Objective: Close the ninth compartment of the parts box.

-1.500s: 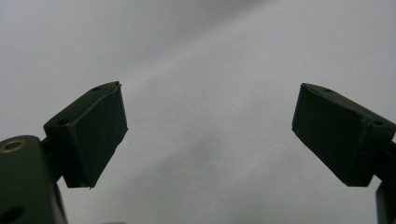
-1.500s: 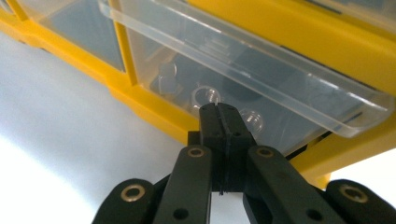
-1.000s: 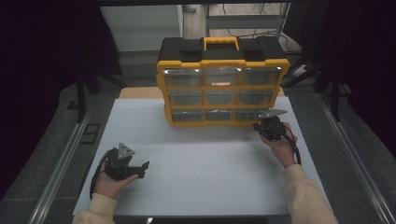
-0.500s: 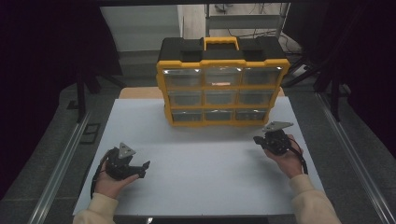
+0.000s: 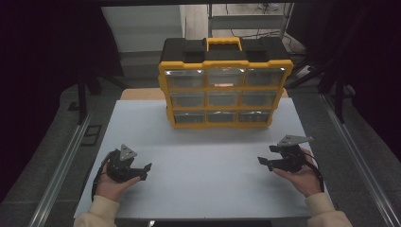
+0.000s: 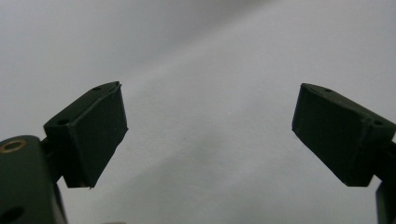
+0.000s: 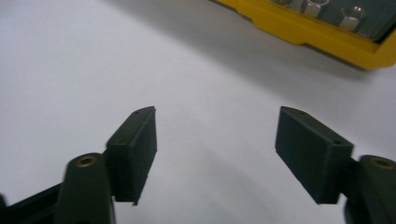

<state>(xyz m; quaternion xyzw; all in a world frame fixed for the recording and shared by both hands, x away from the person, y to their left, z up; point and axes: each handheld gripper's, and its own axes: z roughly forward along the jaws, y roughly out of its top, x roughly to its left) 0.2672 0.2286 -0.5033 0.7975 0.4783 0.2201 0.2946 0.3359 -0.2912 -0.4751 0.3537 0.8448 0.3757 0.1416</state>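
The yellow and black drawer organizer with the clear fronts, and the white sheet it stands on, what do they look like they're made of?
The yellow and black drawer organizer looks like moulded plastic: uniform colour, rounded edges, a moulded handle. Its clear drawer fronts seem transparent plastic, glinting along the top row, with small metal-looking parts visible behind them in the right gripper view. The white sheet is matte and flat with no glare; whether it is paper, board or laminate is unclear.

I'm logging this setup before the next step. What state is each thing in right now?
Drawer organizer: upright at the far side of the table, all nine drawers pushed in.
Carry handle: folded down on top.
Left gripper: open, nothing between its jaws, above the white table.
Right gripper: jaws just opened, nothing between them, clear of the organizer.
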